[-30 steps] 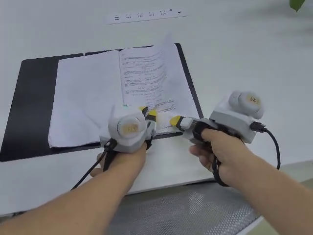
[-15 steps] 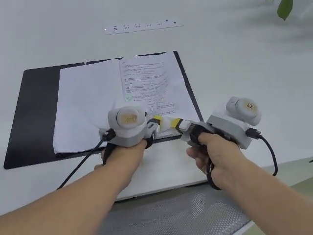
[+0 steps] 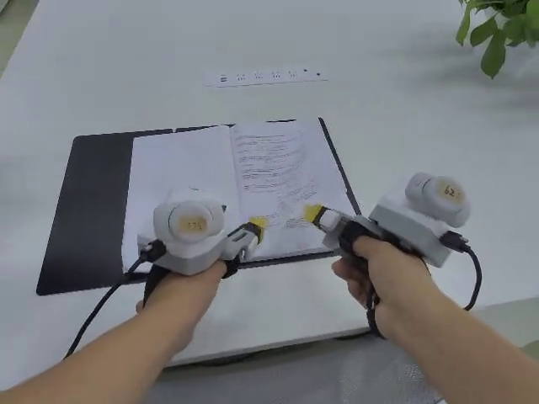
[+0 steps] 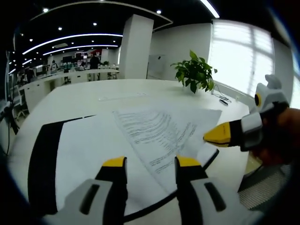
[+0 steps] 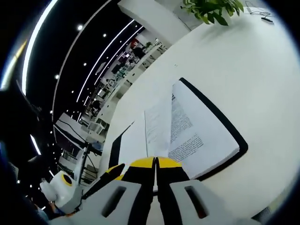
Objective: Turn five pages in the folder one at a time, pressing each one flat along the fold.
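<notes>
On the white table [image 3: 404, 126], near the person, the folder [image 3: 84, 219] lies open and flat, with a blank page [image 3: 181, 177] on the left and a printed page [image 3: 278, 177] on the right. Both grippers sit at the near edge of the pages. I'd guess that's because a loose bottom corner is easiest to catch there.

The left gripper [image 3: 251, 229] is right by the fold. Its jaws are parted with nothing between them, so it looks ready either to pinch a sheet or to pin the stack down.

The right gripper [image 3: 313, 214] hovers over the near right part of the printed page. Its yellow tips are closed against each other, and I can't see any paper caught between them. Closed tips make a decent blunt point for nudging a corner up or rubbing along the crease, so that's probably why.

No page looks lifted right now.
</notes>
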Available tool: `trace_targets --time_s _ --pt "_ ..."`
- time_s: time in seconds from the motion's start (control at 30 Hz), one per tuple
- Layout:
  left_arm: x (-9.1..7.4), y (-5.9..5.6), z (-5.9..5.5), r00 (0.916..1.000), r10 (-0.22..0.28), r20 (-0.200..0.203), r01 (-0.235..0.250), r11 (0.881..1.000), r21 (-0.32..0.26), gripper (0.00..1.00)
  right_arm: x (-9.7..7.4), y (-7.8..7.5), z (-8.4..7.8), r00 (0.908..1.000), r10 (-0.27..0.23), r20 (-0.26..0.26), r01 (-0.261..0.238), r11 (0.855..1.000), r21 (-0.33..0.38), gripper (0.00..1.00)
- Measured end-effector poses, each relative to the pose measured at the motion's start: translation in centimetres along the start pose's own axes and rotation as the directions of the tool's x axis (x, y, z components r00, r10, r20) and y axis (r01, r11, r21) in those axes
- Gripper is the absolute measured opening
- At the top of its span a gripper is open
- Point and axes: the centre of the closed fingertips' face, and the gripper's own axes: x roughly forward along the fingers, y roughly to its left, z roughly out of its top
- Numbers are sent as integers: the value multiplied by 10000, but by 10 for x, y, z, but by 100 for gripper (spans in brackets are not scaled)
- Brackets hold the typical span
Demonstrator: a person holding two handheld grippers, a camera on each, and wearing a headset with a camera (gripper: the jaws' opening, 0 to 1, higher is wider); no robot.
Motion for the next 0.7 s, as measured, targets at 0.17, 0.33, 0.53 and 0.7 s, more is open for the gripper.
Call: trace_targets --time_s 0.17,0.33,0.53,0.7 --pt "-22 23 14 9985 276 478 -270 9996 -124 40 2 19 -3 9999 -14 116 27 9937 -1123 0" --pt "-46 47 23 9945 637 834 -611 9976 -331 40 4 38 -8 9997 -79 220 130 9702 -2420 0" --pt "-66 68 27 9898 955 1057 -911 9948 -463 40 8 66 -24 10000 -31 -21 20 9152 -4031 0" --pt "-84 85 29 9846 1227 1242 -1145 9909 -705 40 17 86 -43 9993 -148 -345 -58 8470 -5316 0"
